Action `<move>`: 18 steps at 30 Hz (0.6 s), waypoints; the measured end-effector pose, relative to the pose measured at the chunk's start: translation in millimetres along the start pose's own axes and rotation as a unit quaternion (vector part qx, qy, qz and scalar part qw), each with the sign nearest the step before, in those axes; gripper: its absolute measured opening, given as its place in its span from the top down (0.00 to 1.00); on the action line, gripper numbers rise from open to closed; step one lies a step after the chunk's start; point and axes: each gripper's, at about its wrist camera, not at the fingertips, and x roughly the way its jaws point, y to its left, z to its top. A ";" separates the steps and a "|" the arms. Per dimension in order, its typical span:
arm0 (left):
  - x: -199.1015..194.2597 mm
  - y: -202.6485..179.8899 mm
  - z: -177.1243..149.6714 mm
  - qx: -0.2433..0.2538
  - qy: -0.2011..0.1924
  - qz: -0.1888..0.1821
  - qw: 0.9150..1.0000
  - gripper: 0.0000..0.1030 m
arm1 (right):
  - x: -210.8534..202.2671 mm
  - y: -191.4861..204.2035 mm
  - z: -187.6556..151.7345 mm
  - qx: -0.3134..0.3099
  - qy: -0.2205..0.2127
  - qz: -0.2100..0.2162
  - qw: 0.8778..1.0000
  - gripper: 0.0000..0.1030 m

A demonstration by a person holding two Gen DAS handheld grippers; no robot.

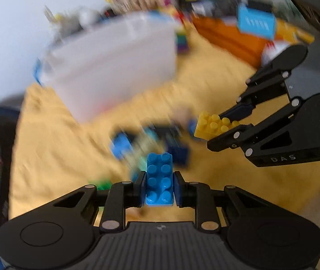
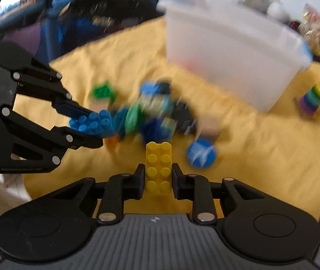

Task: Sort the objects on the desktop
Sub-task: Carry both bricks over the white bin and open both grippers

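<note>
While you are gripping the blue brick in your left gripper and the yellow brick in your right gripper, the bin at one o'clock is blurring; you are risking dropping short.

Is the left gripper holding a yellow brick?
No, the left gripper has its fingers closed on a blue brick; the yellow brick is in the right gripper.
</note>
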 end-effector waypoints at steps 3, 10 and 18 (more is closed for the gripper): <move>-8.9 20.2 38.4 0.004 -0.049 0.029 0.998 0.73 | -15.7 -17.6 32.7 0.003 -0.046 -0.030 0.998 0.74; -2.0 67.7 127.3 -0.022 -0.131 0.079 0.988 0.73 | -27.8 -62.9 112.6 -0.002 -0.131 -0.108 0.986 0.74; 77.3 99.9 164.6 -0.056 -0.086 0.089 0.991 0.73 | 16.1 -115.4 157.5 0.078 -0.118 -0.141 0.980 0.74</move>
